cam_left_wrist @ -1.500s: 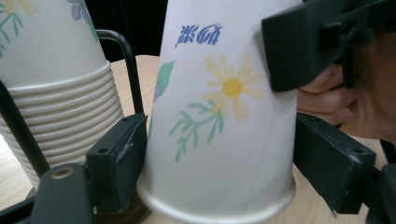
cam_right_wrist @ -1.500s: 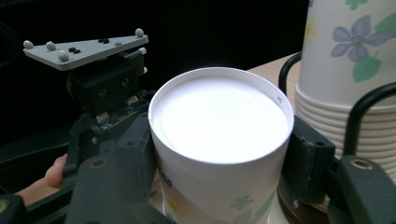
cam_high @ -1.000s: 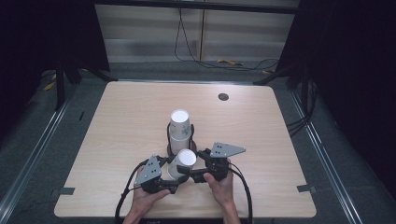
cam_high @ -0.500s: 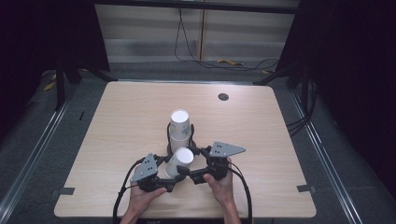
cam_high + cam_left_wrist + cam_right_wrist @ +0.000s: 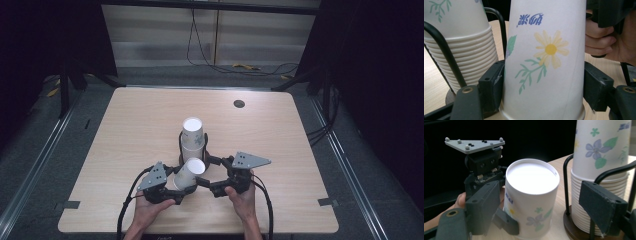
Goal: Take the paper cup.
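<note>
A flowered paper cup (image 5: 190, 172) sits bottom up and slightly tilted just in front of the cup stack. My left gripper (image 5: 186, 181) is shut on it. Its jaws have just been closing, and in the left gripper view both pads (image 5: 495, 83) press the cup's (image 5: 546, 62) sides. My right gripper (image 5: 209, 172) is open. Its jaws have just been opening, and in the right gripper view they stand apart on either side of the cup (image 5: 531, 195) without touching it.
A stack of nested paper cups (image 5: 192, 137) stands upside down in a black wire holder (image 5: 576, 227) at the table's middle, right behind the loose cup. A dark round grommet (image 5: 239, 104) is at the far right of the wooden table (image 5: 125, 130).
The loose cup has shifted slightly toward the left gripper. Both hands stay where they were.
</note>
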Tool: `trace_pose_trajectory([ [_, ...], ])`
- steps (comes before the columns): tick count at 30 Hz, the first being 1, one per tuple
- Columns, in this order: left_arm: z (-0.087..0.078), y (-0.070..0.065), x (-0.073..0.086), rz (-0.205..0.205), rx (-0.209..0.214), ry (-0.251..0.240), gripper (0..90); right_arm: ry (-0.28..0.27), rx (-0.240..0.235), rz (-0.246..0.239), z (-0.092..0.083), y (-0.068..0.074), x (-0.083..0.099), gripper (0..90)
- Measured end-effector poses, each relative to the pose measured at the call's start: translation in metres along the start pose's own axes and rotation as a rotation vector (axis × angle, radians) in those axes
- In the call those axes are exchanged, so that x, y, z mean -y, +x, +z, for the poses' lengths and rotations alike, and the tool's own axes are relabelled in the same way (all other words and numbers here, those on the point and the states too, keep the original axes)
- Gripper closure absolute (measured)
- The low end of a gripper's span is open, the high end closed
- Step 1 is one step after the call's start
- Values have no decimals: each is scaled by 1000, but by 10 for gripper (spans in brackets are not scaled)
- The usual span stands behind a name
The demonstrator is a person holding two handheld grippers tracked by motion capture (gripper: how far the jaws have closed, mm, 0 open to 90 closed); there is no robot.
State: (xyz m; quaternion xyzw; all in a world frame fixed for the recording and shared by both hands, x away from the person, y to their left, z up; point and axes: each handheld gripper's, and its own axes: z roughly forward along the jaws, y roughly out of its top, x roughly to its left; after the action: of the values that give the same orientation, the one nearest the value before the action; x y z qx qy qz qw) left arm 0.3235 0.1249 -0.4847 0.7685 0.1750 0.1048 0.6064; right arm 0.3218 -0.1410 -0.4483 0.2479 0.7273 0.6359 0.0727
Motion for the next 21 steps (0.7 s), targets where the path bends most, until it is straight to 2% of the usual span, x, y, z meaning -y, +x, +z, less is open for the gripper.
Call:
trace_pose_trajectory([
  [8,-2,6,-4,-2,-9,56,288,7,16,-2,-6,-2,2,169],
  [10,-2,7,-4,-12,-5,56,288,15,21,-4,-8,-2,2,169],
  [15,-2,9,-6,2,1,94,288,25,39,-6,-12,-4,3,165],
  [21,-4,11,-8,2,3,107,288,41,47,-11,-16,-5,5,164],
])
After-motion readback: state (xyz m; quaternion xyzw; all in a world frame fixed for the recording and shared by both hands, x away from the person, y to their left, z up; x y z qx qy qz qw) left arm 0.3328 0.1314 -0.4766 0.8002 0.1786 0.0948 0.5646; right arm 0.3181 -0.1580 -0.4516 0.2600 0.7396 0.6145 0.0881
